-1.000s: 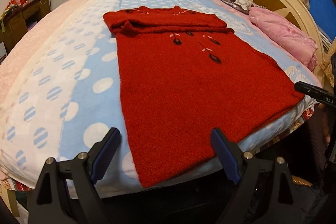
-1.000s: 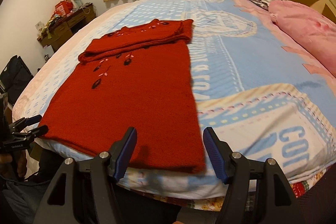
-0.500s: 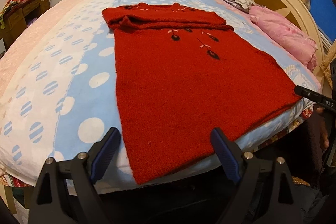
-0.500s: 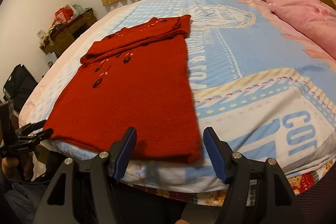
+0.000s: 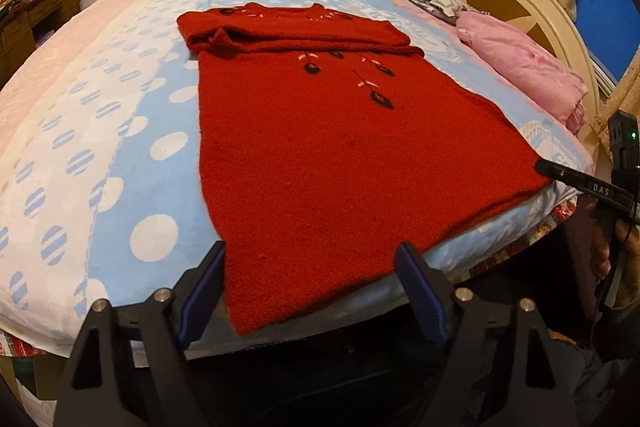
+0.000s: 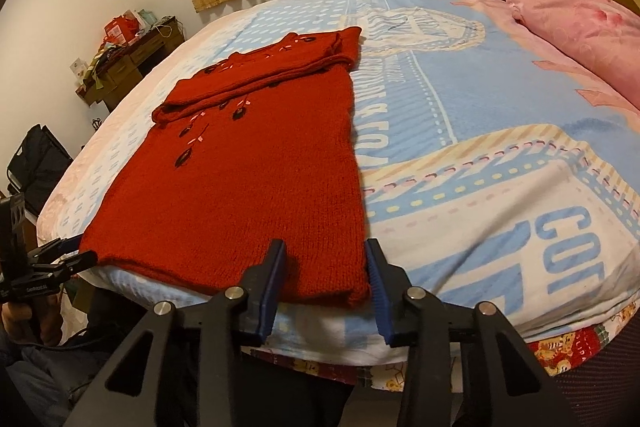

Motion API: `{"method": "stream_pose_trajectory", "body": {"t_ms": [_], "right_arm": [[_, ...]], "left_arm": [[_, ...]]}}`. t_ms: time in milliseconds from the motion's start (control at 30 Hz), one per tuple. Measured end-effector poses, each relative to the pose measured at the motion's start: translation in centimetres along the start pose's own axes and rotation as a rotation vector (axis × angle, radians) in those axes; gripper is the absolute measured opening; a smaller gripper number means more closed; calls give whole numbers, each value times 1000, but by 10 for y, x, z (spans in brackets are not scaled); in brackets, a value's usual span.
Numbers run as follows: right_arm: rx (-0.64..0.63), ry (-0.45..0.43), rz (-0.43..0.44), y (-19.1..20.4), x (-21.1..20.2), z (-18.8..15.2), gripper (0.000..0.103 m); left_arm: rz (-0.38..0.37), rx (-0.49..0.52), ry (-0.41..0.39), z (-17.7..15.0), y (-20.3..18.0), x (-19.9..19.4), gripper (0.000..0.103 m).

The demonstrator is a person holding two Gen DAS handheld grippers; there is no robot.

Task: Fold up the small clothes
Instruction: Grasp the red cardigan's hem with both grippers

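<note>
Beyond bed edge, sweater hem unseen

Red knit sweater, flat on the bed, lower centre of frame. Sleeves folded across the top edge in a thick band. Dark leaf-like motifs with pale stitches below the band. Hem reaches the near mattress edge.

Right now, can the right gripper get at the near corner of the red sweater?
Probably yes. The right gripper is open, the red sweater hem corner lies between its fingers at the bed edge, and nothing blocks it.
</note>
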State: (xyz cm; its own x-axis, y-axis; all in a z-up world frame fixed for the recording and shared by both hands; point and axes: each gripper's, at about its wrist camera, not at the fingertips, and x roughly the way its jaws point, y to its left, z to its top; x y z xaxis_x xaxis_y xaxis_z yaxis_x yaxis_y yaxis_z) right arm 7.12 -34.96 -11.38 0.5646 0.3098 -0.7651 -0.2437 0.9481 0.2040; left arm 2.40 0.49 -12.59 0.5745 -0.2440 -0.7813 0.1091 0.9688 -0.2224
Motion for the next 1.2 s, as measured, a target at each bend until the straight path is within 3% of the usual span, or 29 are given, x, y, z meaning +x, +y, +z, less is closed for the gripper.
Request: {"method": "stream_pose_trajectory", "body": {"t_ms": [200, 433, 667, 700, 733, 767, 1200], "right_arm": [[-1, -11, 5, 1, 1, -2, 35], [-7, -20, 8, 2, 0, -3, 18], [13, -25, 42, -1, -1, -4, 13], [16, -27, 45, -2, -1, -4, 11], [20, -31, 53, -2, -2, -3, 10], [26, -37, 67, -3, -4, -3, 9], [85, -158, 165, -10, -30, 8, 8]], "left_arm": [[5, -2, -6, 0, -1, -2, 78], [2, 13, -14, 1, -3, -3, 55], [0, 15, -14, 0, -4, -2, 54], [-3, 17, -15, 0, -4, -2, 46], [-13, 21, -17, 0, -5, -3, 29], [-28, 24, -18, 0, -6, -4, 20], [-90, 4, -126, 12, 2, -29, 17]]}}
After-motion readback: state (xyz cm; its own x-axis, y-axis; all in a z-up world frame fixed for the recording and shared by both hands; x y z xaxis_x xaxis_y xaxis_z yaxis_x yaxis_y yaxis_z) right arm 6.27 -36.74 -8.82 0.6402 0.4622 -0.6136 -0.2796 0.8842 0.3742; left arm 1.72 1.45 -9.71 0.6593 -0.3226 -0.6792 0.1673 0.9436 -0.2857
